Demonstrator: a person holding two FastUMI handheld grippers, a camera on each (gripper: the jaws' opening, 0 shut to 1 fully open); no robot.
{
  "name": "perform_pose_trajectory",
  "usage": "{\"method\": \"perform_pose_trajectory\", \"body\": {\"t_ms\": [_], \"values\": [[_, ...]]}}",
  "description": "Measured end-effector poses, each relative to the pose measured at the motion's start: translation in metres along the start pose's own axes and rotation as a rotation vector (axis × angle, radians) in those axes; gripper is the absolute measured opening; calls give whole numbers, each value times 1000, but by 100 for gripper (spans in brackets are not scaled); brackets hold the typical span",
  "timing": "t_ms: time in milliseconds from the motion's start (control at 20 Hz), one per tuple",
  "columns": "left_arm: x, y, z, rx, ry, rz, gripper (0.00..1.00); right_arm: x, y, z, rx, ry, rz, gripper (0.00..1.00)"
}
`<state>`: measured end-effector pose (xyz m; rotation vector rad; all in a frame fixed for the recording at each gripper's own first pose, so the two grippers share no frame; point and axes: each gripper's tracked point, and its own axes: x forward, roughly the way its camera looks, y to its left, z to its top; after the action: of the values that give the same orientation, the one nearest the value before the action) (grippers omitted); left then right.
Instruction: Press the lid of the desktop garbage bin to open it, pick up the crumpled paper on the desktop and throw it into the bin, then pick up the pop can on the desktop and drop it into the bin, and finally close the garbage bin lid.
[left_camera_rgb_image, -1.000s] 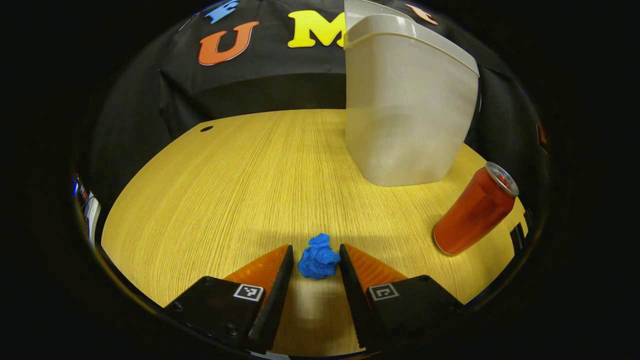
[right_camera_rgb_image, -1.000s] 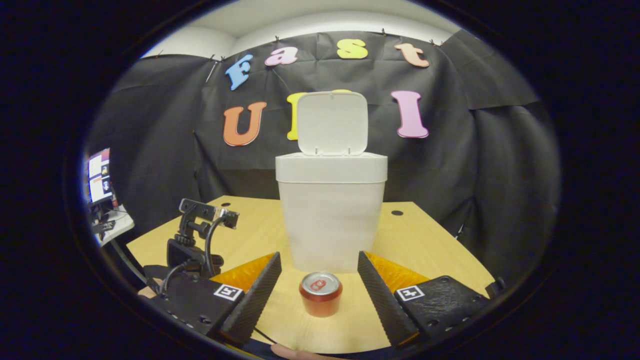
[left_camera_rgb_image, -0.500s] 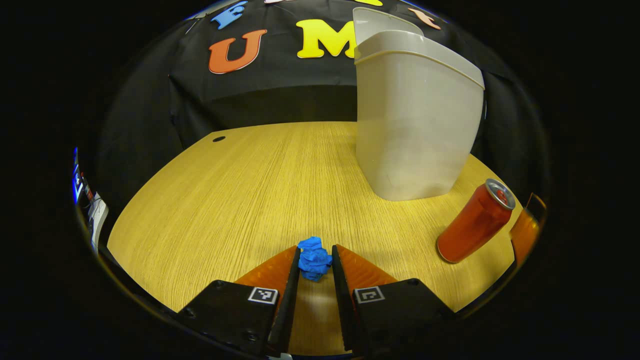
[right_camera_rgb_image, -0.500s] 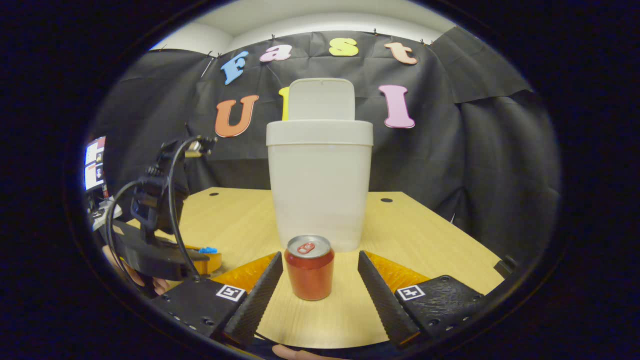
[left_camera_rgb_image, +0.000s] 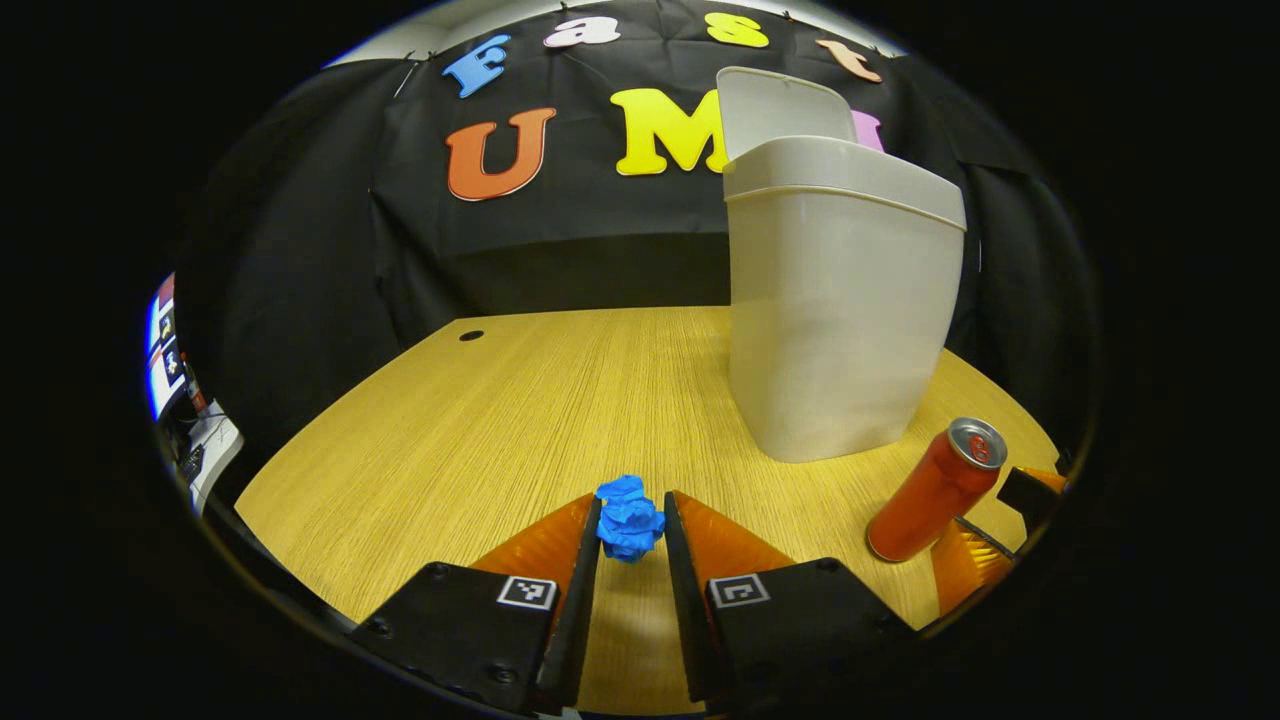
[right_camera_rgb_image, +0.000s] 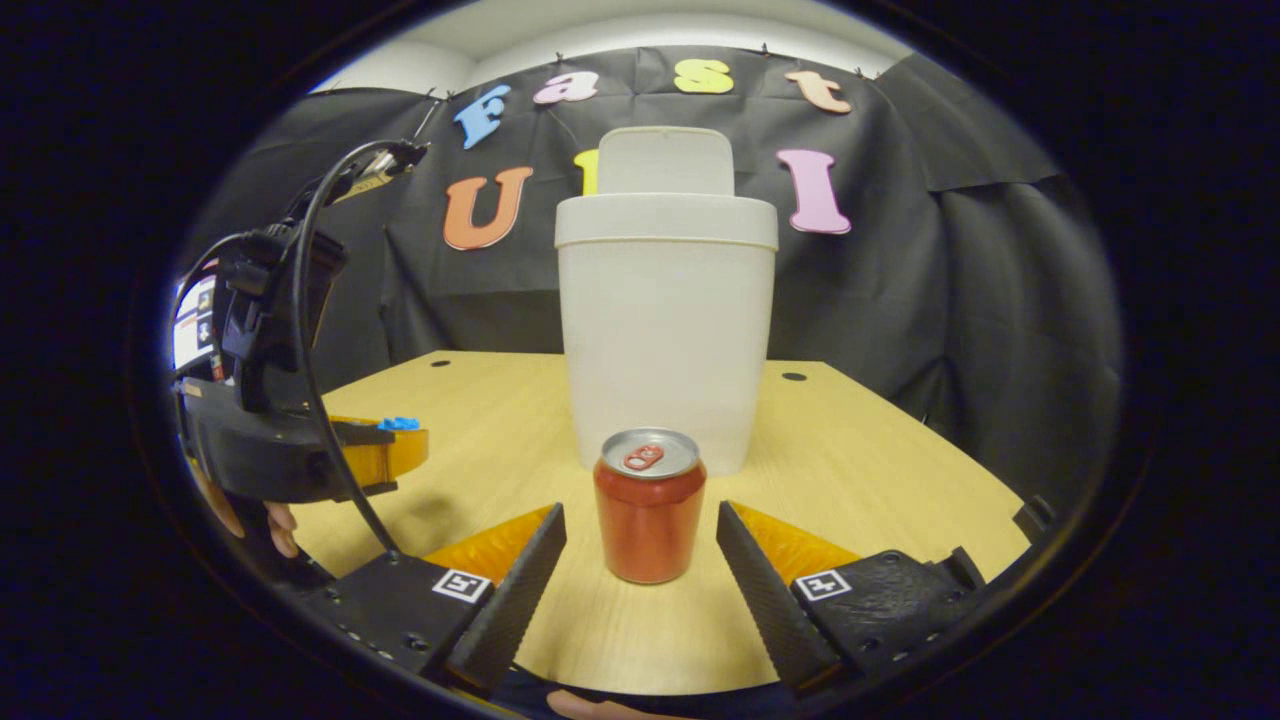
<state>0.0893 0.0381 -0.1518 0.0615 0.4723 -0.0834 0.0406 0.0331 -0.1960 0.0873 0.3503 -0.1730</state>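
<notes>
In the left gripper view, the left gripper (left_camera_rgb_image: 632, 520) has its jaws pressed tight on the crumpled paper (left_camera_rgb_image: 628, 517). The blue paper sits between the two fingers and both of them touch it. It is held a little above the yellow wooden bench (left_camera_rgb_image: 520, 420). The white bin (left_camera_rgb_image: 838, 300) stands on the bench, off to the right and farther back. Its lid (left_camera_rgb_image: 775, 105) is up and stands behind the top of the bin. The red pop can (left_camera_rgb_image: 935, 490) stands on the bench near the bin, on the right edge of the view. Part of the right gripper (left_camera_rgb_image: 985, 545) shows just beside the can.

In the right gripper view, the right gripper (right_camera_rgb_image: 640, 535) has its jaws spread wide. The pop can (right_camera_rgb_image: 650, 505) stands upright between the two fingers, but they do not touch it. The bin (right_camera_rgb_image: 665, 330) stands right behind the can with its lid (right_camera_rgb_image: 665, 160) up. On the left, the left gripper (right_camera_rgb_image: 385, 455) is up above the bench (right_camera_rgb_image: 870, 470) with the blue paper (right_camera_rgb_image: 404, 423) at its tip. A hand (right_camera_rgb_image: 255, 510) holds it from below.
</notes>
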Motion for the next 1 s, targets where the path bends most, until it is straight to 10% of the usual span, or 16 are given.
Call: {"method": "perform_pose_trajectory", "body": {"t_ms": [1000], "values": [[26, 28, -32, -62, 90, 74, 42, 47, 2, -17, 81, 91, 87, 97]]}}
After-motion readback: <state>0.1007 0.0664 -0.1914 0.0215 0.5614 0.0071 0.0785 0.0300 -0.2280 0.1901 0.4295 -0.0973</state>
